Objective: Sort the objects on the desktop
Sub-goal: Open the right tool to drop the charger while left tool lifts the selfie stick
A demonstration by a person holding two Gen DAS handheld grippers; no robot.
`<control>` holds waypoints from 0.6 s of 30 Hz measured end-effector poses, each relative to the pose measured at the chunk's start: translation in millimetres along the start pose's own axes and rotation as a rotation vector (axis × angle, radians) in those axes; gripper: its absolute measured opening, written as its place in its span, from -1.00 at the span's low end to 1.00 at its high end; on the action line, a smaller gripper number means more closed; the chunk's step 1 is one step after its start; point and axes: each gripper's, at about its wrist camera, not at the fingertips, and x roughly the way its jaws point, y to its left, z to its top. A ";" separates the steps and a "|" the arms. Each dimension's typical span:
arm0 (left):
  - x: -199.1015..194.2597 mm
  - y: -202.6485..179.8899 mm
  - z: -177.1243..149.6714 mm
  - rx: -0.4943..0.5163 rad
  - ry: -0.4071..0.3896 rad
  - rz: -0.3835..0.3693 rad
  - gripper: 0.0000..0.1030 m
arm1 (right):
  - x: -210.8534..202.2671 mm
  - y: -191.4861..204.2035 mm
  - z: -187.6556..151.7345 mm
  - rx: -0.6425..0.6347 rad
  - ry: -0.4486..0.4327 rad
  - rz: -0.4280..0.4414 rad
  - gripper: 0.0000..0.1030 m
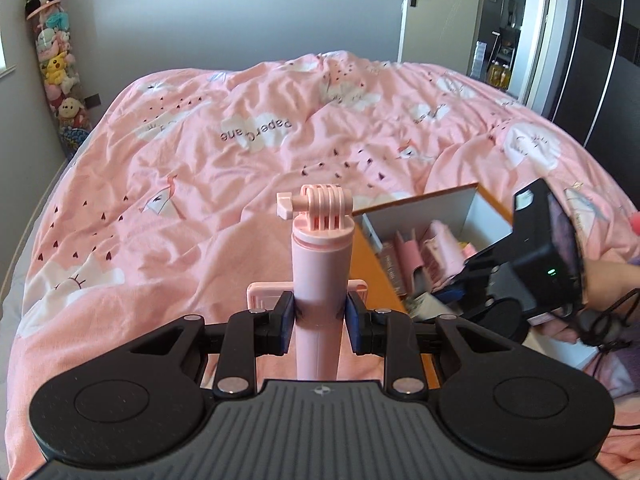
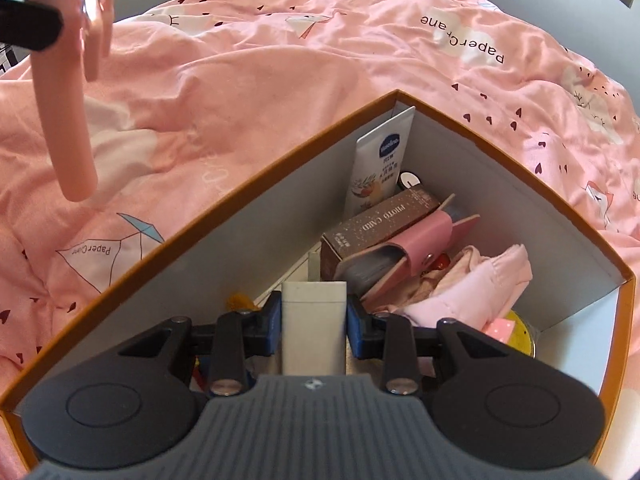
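Gripped tight in the left gripper [image 1: 319,312], a pink selfie stick [image 1: 320,280] stood upright over the pink bedspread [image 1: 200,160], beside the orange box [image 2: 280,128], likely waiting its turn. Right gripper [image 2: 313,316] pinched a white block [image 2: 313,320] down inside that box, probably to drop it among the tube [image 2: 380,160] and pink case [image 2: 404,252]
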 end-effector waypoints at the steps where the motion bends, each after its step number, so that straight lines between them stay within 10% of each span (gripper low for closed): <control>1: -3.3 -2.8 1.9 -0.005 -0.008 -0.012 -0.40 | -3.0 -1.1 -0.2 0.005 -0.010 0.008 -0.31; 9: -23.6 -32.7 17.8 -0.001 -0.063 -0.104 -0.40 | -53.7 -7.1 -5.1 0.054 -0.094 -0.010 -0.19; 18: -16.2 -89.6 31.2 0.005 -0.068 -0.277 -0.41 | -142.0 -41.9 -49.6 0.211 -0.140 -0.225 -0.19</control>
